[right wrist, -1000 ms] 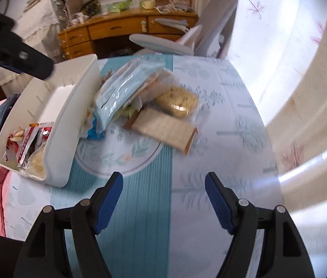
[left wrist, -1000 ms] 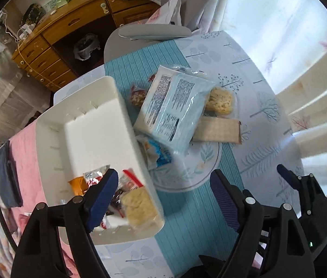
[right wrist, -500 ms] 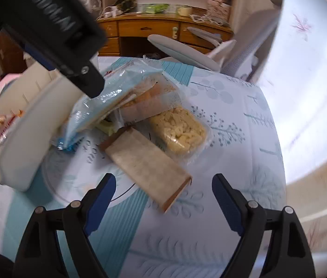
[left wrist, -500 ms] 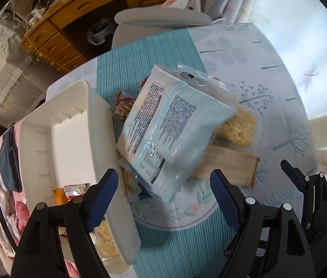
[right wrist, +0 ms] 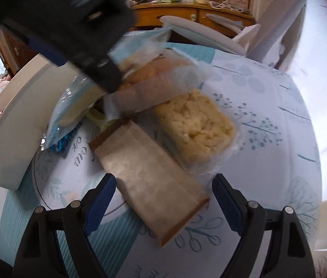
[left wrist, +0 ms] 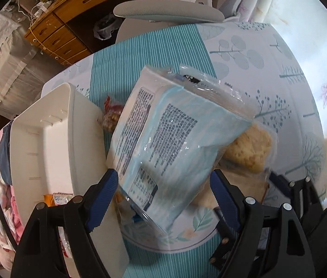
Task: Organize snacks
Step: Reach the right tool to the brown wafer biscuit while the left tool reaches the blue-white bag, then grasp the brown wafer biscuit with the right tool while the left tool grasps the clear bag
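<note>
A large light-blue snack bag [left wrist: 175,136] lies on top of the snack pile; my left gripper [left wrist: 165,192] is open with its jaws on either side of the bag's near end. A white bin [left wrist: 54,153] stands to its left with a few small packets in its near end. My right gripper [right wrist: 163,199] is open, its jaws straddling the near end of a brown flat packet [right wrist: 149,173]. A clear pack of pale yellow puffed snack [right wrist: 195,125] lies just beyond it. The left gripper's body [right wrist: 70,23] blocks the upper left of the right wrist view.
The snacks lie on a round floral plate [left wrist: 200,229] on a teal-striped and leaf-print tablecloth [left wrist: 256,53]. A small blue packet [right wrist: 63,143] sits by the bin wall. A grey chair [left wrist: 168,14] and a wooden desk [left wrist: 70,16] stand beyond the table.
Both grippers have moved forward and down toward the pile. The left now straddles the blue bag; the right now straddles the brown packet. Both stay open.
</note>
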The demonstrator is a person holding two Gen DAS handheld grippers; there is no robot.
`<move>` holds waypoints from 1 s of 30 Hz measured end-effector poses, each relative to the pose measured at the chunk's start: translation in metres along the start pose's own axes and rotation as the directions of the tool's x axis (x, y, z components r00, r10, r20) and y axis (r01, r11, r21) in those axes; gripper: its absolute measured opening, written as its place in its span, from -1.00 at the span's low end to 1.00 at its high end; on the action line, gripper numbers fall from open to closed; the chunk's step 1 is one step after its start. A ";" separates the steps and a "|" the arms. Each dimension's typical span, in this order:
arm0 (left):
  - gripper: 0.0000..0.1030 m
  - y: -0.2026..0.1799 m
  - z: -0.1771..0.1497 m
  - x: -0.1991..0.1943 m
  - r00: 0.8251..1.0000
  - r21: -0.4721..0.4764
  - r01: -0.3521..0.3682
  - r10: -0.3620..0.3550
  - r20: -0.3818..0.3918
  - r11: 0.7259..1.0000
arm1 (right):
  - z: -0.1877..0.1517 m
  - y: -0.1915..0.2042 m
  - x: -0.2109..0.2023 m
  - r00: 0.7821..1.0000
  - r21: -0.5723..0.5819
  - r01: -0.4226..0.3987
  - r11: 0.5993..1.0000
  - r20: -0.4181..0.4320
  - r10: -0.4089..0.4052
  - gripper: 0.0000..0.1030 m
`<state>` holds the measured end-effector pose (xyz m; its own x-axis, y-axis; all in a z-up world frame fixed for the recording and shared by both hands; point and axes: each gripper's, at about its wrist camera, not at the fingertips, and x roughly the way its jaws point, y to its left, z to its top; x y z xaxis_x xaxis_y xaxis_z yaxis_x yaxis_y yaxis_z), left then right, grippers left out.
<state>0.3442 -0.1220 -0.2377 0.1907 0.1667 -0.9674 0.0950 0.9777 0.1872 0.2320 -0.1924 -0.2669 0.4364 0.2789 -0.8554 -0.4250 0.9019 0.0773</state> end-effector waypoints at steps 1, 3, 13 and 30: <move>0.56 0.001 0.001 0.000 1.000 -0.006 0.005 -0.005 0.007 1.000 | -0.001 0.002 0.002 1.000 -0.003 -0.003 1.000 -0.003 0.003 0.68; 0.50 0.006 0.001 0.000 1.000 -0.028 0.022 -0.021 0.021 0.999 | -0.002 0.006 0.005 1.000 -0.018 0.006 1.000 0.005 -0.006 0.69; -0.77 0.029 -0.012 -0.003 0.984 -0.126 0.178 -0.177 0.015 0.976 | -0.002 0.013 0.005 0.998 -0.056 0.042 0.998 -0.034 -0.044 0.46; -0.93 0.082 -0.046 -0.051 0.945 -0.208 0.327 -0.326 0.042 0.922 | -0.029 0.022 -0.035 0.984 0.252 -0.057 0.966 -0.152 0.098 0.21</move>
<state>0.2975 -0.0443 -0.1803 0.1902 -0.1663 -0.9676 -0.0529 0.9824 -0.1792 0.1845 -0.1923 -0.2496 0.2675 0.3125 -0.9115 -0.2360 0.9384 0.2525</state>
